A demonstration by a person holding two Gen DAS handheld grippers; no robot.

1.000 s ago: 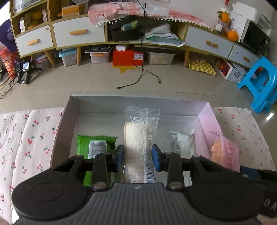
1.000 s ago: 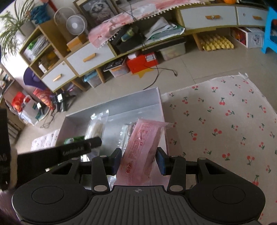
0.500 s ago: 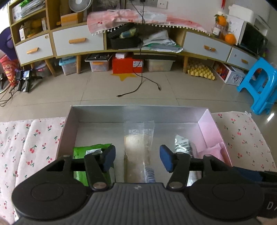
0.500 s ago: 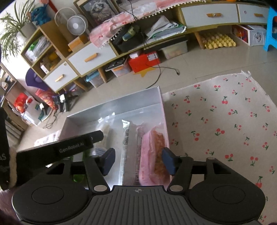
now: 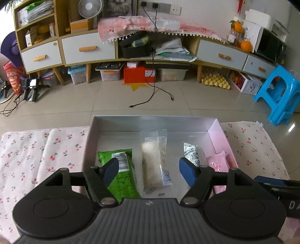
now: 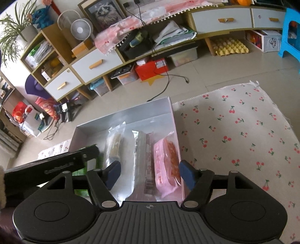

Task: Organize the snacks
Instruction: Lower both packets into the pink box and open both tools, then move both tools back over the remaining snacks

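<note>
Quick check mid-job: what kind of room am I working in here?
Most likely a home living room: a long low cabinet with drawers along the wall, a desk fan on top, a blue plastic stool on the tiled floor.

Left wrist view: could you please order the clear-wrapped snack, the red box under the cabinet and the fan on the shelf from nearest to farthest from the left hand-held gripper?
1. Clear-wrapped snack: in the tray, just ahead between the open fingers of the left hand-held gripper.
2. Red box: on the floor under the cabinet, across the room.
3. Fan: up on the shelf, top left, farthest.
</note>
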